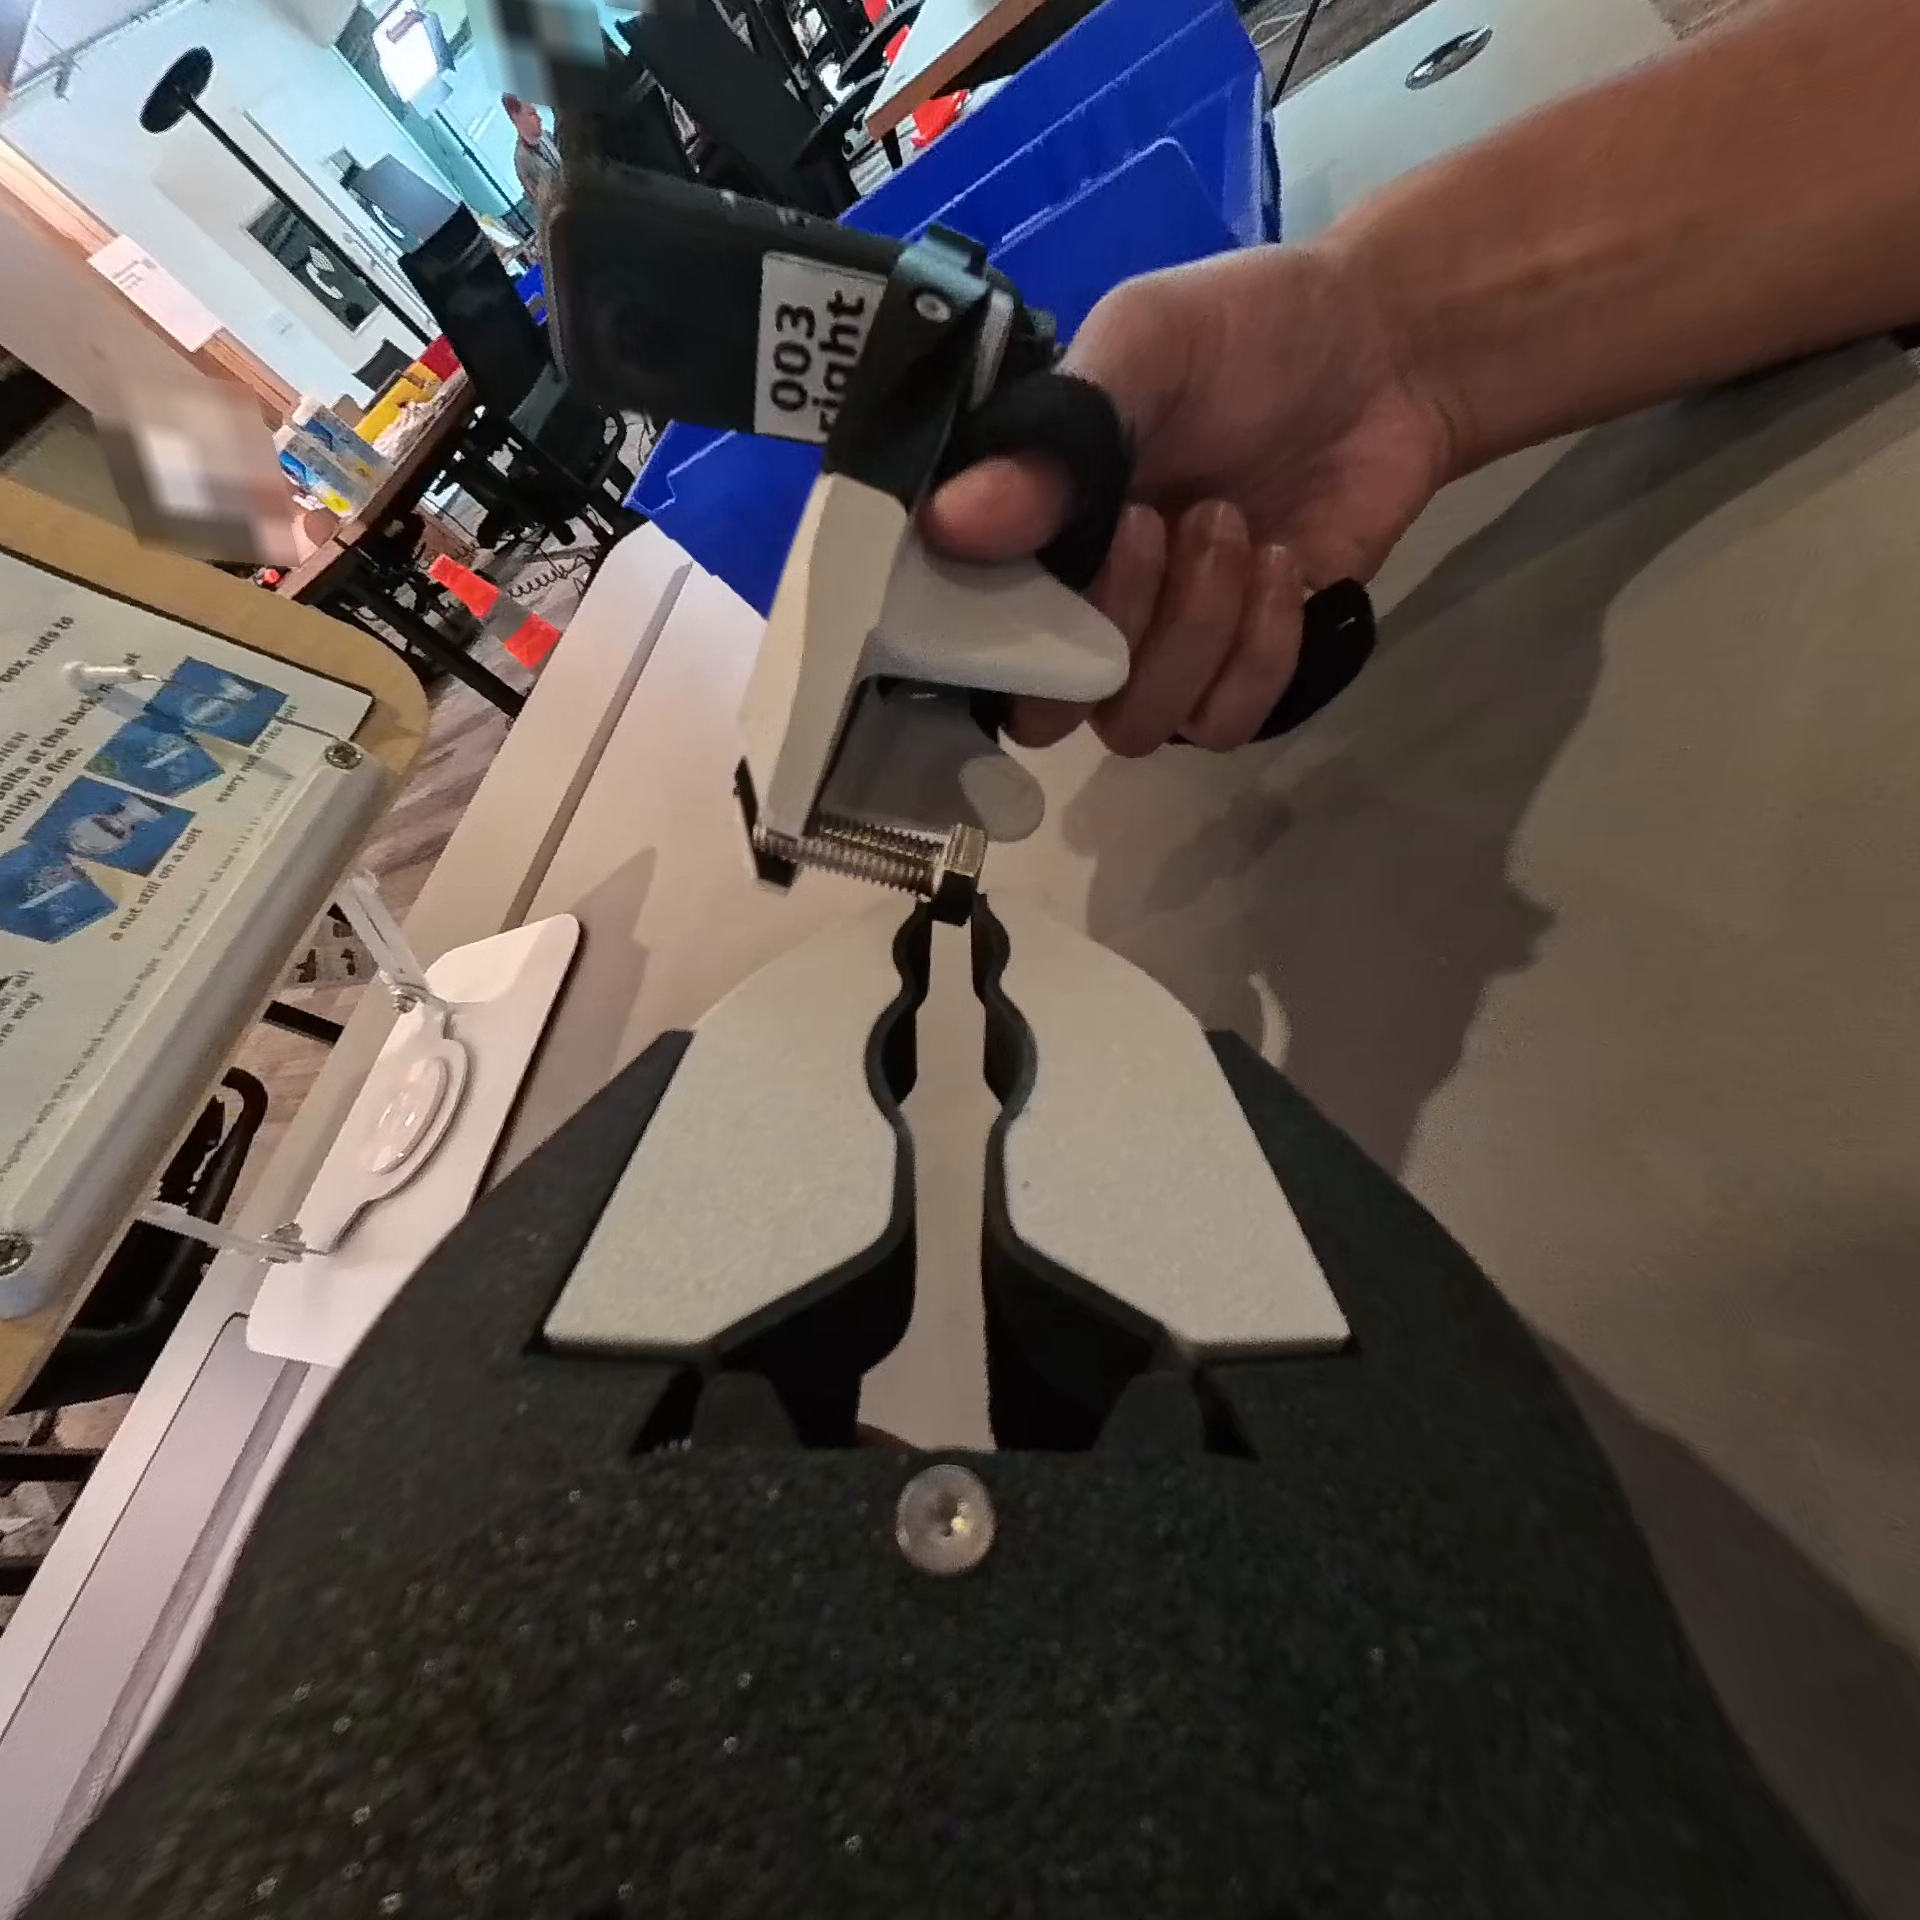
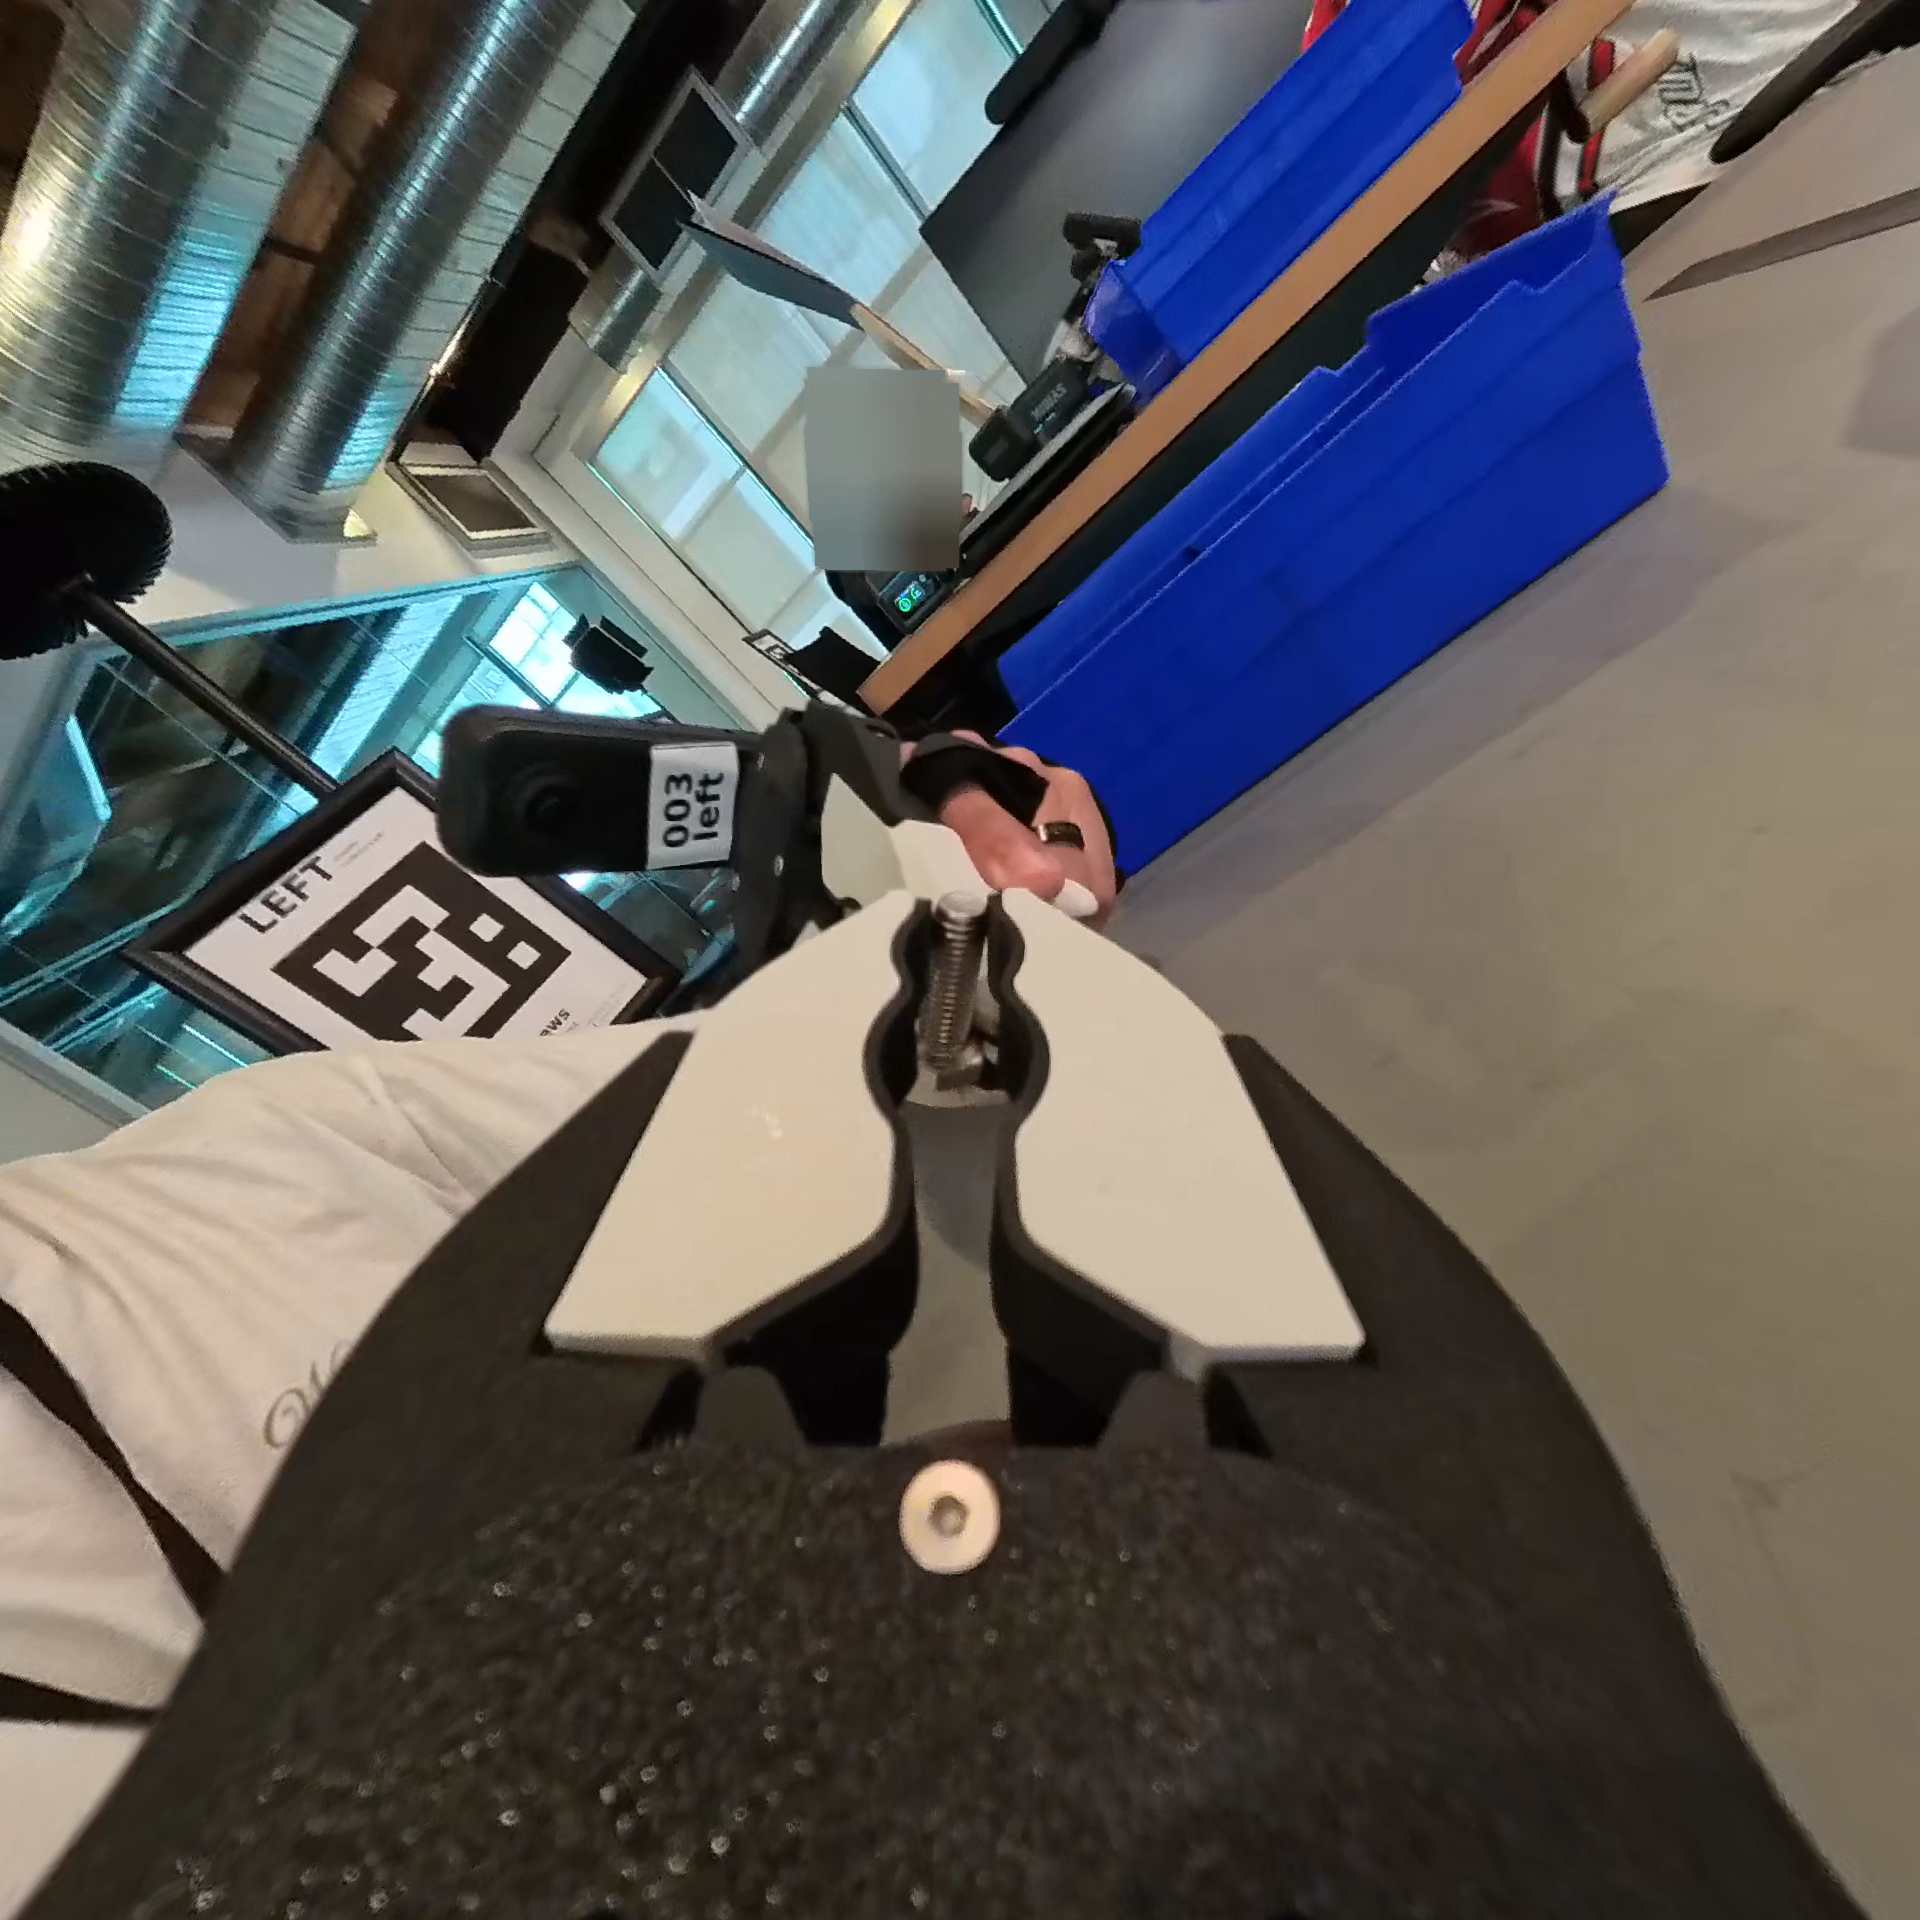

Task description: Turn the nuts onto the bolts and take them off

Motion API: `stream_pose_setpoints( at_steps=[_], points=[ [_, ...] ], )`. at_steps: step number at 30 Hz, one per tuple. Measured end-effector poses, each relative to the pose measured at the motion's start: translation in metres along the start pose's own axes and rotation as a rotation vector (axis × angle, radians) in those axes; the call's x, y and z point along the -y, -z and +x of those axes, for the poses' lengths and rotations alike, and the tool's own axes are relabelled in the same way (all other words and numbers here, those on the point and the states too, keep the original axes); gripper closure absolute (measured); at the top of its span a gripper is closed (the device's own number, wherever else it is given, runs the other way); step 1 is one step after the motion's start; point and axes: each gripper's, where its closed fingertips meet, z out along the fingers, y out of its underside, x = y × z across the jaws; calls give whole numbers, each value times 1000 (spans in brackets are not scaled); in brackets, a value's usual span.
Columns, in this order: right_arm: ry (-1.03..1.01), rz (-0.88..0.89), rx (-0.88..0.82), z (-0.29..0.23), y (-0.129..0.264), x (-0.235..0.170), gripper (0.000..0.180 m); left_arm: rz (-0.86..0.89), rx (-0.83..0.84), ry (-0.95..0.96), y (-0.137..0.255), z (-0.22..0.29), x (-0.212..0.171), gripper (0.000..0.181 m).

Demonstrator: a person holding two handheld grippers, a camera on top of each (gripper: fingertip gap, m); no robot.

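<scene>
- Above the grey table (image 1: 1662,935), a bolt (image 1: 868,854) is held between the two grippers, clear of the surface.
- Right gripper (image 2: 954,997): fingers closed along the bolt's threaded shank, its far end poking out past the tips.
- Left gripper (image 1: 948,920): tips pinched on a nut (image 1: 961,857) at one end of the bolt — though it may be the bolt's head; the view is too tight to tell.
- Blue bin (image 2: 1351,582) sits on the table beyond the bolt.
- Instruction board (image 1: 156,831) stands off the table's left edge, well apart from the bolt.
</scene>
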Motion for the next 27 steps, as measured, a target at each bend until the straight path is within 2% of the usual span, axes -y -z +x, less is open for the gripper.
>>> stream_pose_setpoints(
  at_steps=[6,8,11,13,16,19,27],
  points=[
    [82,57,-31,-1,6,10,171,68,57,144,-2,-9,4,171],
    [81,119,-50,1,11,19,171,130,64,236,0,-12,9,164],
    [-23,247,-44,6,19,30,171,201,222,322,5,-29,13,161],
    [-131,328,-49,15,22,33,171,171,377,265,8,-40,9,156],
    [-316,418,-17,26,21,28,170,100,513,141,7,-44,7,149],
    [-401,474,-9,31,18,24,171,41,527,84,0,-39,3,143],
    [-423,521,16,23,12,27,171,-4,583,-101,0,-34,3,145]
  ],
)
